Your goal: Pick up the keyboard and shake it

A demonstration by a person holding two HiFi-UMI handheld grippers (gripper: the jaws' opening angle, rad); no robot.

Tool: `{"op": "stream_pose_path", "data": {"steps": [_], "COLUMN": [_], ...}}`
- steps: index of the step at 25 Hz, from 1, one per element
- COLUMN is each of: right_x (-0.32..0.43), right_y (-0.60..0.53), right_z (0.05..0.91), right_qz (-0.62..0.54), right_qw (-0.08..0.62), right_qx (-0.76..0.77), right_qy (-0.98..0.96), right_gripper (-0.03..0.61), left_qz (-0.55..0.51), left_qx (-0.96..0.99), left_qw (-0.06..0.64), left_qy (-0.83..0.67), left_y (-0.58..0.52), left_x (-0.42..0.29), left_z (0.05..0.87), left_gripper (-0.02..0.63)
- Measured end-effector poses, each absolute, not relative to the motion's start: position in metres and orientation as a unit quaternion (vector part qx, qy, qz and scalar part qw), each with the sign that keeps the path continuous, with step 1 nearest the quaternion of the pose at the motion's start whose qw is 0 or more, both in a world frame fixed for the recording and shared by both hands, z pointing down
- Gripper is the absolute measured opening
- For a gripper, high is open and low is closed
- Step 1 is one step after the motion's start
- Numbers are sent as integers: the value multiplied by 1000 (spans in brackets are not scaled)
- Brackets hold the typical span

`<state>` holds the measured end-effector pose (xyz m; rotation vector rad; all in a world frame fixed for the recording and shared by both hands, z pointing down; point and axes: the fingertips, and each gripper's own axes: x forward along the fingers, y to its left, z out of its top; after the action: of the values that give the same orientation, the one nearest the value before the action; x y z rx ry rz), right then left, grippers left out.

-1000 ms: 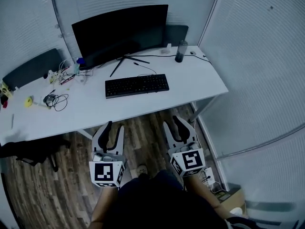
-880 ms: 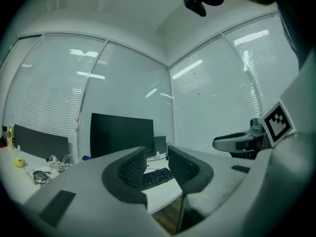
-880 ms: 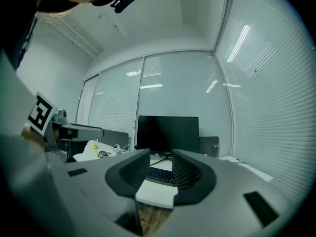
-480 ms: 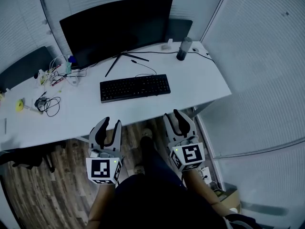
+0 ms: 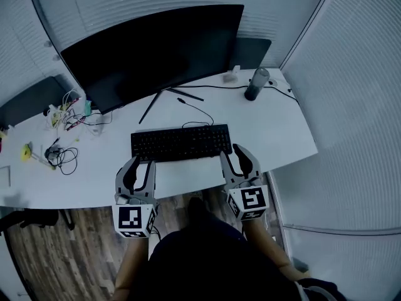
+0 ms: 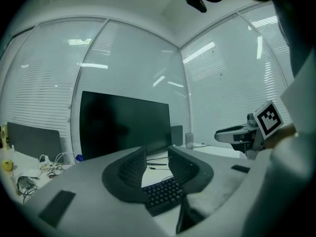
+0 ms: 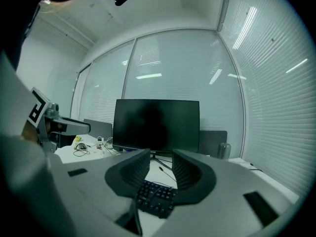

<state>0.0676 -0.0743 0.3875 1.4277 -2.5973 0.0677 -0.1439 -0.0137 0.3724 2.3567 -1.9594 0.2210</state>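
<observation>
Two grippers hover at the near edge of your white desk [image 5: 276,137], and neither holds anything. At the far left of the desk lies a tangle of cables [image 5: 61,155] with a small yellow object [image 5: 26,150] beside it. Your left gripper [image 5: 143,166] comes next: its jaws stand apart with nothing between the pads, and the tips sit just short of the front left corner of the black keyboard [image 5: 180,143]. In the left gripper view that same gap frames the keys of the keyboard [image 6: 163,194], which lies lower and farther off, not touched. The keyboard rests flat on the desk, in front of the foot of the dark monitor [image 5: 156,55], with its cord running back toward the stand. Your right gripper [image 5: 233,157] is close by the keyboard's right end, jaws likewise parted and empty; the right gripper view shows the keyboard [image 7: 155,199] through the opening, below the pads. Farther back on the right a dark tumbler [image 5: 255,84] stands upright near the desk's rear edge, well apart from both grippers.
</observation>
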Motion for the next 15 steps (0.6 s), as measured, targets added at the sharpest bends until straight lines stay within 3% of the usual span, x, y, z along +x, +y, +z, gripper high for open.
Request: {"op": "stream_pose_path", "data": {"steps": [15], "right_x": [67], "right_y": [-204], "right_z": [482], "right_qz": [83], "right_qw": [172], "right_qx": [428], "right_qy": [-883], "right_gripper": [135], "left_qz": [148], "left_qx": [721], "left_qw": [103], "left_qy": [-669], "left_y": [-126], "left_x": [-175], "left_z": [456], "left_gripper": [130]}}
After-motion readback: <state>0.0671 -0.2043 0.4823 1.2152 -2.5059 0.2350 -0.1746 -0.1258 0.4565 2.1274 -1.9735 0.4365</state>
